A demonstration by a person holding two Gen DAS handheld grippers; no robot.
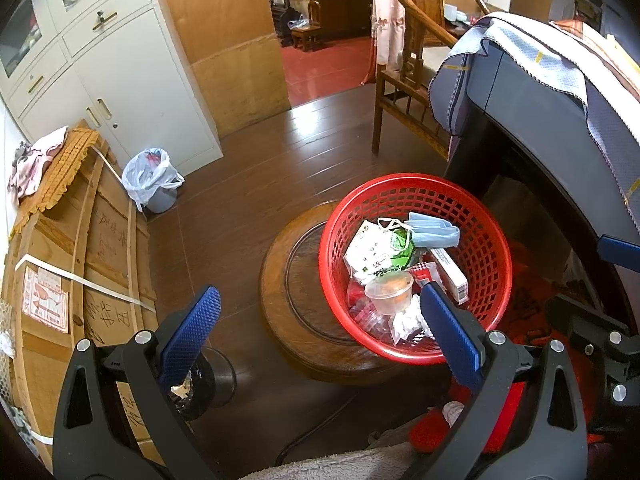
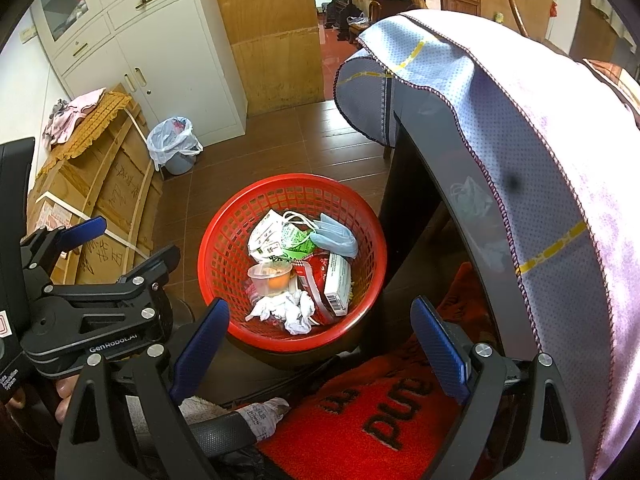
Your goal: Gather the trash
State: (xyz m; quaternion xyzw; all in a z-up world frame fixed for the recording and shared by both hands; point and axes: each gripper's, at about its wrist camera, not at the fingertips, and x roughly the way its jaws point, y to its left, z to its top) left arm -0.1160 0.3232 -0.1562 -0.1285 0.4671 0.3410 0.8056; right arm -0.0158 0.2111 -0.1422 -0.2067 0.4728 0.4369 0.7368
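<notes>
A red mesh basket [image 1: 492,248] [image 2: 224,240] stands on a round wooden stool [image 1: 280,292]. Inside lie a blue face mask [image 1: 434,232] [image 2: 336,236], a clear plastic cup [image 1: 390,292] [image 2: 270,276], a white box [image 1: 452,274] [image 2: 336,284], crumpled white paper [image 2: 288,310] and wrappers. My left gripper [image 1: 318,326] hovers above the stool, left of the basket, open and empty. My right gripper [image 2: 320,342] hangs over the basket's near rim, open, nothing between its fingers. The left gripper's body [image 2: 92,304] shows at the left of the right wrist view.
A grey bin lined with a white bag [image 1: 154,182] [image 2: 176,146] stands by the white cabinet [image 1: 132,80]. A wooden crate [image 1: 80,264] is at left. A cloth-covered dark table [image 2: 500,140] rises on the right; a red mat [image 2: 380,420] lies below. A wooden chair [image 1: 404,92] stands behind.
</notes>
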